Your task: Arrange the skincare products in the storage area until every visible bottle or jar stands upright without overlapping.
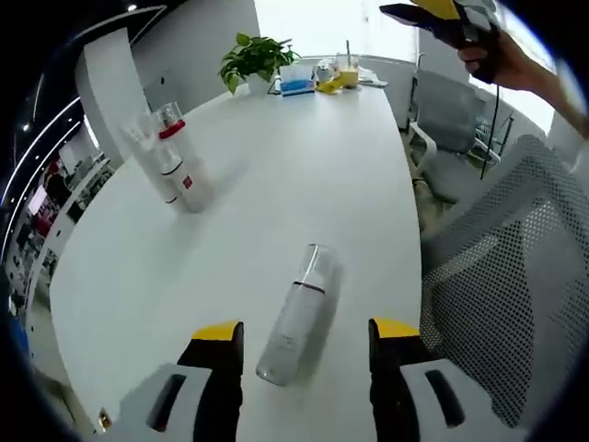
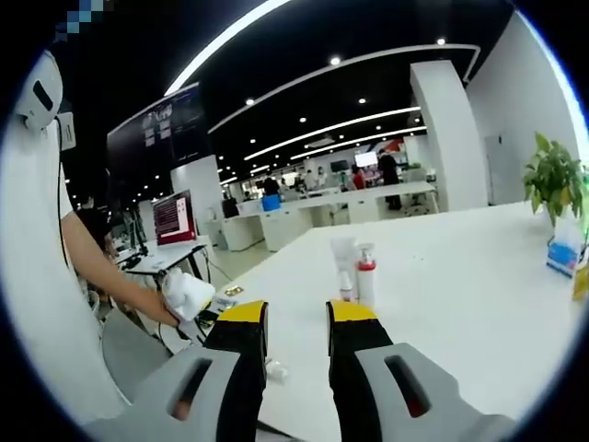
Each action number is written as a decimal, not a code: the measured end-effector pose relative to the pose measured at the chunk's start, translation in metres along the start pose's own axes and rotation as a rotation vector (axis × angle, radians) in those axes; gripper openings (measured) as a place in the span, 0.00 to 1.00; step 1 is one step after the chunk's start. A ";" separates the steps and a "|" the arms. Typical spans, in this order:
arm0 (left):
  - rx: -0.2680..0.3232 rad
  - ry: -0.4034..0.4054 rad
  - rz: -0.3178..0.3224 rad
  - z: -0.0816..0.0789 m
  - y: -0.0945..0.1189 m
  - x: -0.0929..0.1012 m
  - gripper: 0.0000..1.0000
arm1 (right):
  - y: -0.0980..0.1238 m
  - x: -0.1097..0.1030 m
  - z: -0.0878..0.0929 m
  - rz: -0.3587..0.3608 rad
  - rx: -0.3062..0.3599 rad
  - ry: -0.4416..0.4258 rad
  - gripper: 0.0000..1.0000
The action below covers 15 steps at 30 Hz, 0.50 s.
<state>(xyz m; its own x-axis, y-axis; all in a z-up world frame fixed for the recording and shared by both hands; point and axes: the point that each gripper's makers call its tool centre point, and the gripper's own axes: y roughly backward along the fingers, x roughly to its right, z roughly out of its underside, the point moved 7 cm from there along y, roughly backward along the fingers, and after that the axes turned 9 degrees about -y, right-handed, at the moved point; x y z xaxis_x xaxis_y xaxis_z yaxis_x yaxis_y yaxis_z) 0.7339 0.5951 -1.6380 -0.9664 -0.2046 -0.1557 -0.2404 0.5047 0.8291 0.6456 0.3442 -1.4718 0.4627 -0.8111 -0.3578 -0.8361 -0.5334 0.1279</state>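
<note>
So far the job looks partly done: taking the white table [image 1: 276, 184] as the landmark, two bottles stand upright toward its left side, a clear-topped one with a red band [image 1: 170, 138] and a white one [image 1: 189, 184] just beside it, close but seemingly not overlapping. Nearer the table's front edge a third bottle [image 1: 299, 313] lies on its side, pale and frosted with a clear cap pointing away; it looks smooth and round, so it may roll when touched, and it is what remains to be stood up. The left gripper [image 1: 306, 330] hangs over this fallen bottle with its jaws spread wide on either side of it, holding nothing. At the table's far end sit a potted plant [image 1: 253, 60] and some small items. The right gripper [image 2: 296, 311] is nearly closed with a narrow gap, empty, aimed toward the two standing bottles.
</note>
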 end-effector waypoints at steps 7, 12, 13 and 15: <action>-0.042 -0.035 0.025 0.001 -0.013 -0.005 0.53 | 0.003 0.000 0.007 0.029 -0.022 -0.005 0.25; -0.104 -0.056 0.036 0.008 -0.019 -0.006 0.49 | 0.009 0.005 0.015 0.072 -0.074 0.002 0.27; -0.112 -0.061 0.034 0.009 -0.020 -0.006 0.47 | 0.010 0.006 0.016 0.079 -0.082 -0.001 0.27; -0.133 -0.085 0.036 0.012 -0.020 -0.006 0.44 | 0.012 0.009 0.022 0.104 -0.119 -0.010 0.28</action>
<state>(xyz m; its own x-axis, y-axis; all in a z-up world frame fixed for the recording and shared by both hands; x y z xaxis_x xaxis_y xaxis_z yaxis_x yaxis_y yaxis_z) 0.7431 0.5964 -1.6605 -0.9797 -0.1136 -0.1655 -0.1973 0.3938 0.8978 0.6333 0.3357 -1.4939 0.3721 -0.8611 -0.3464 -0.8383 -0.4720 0.2728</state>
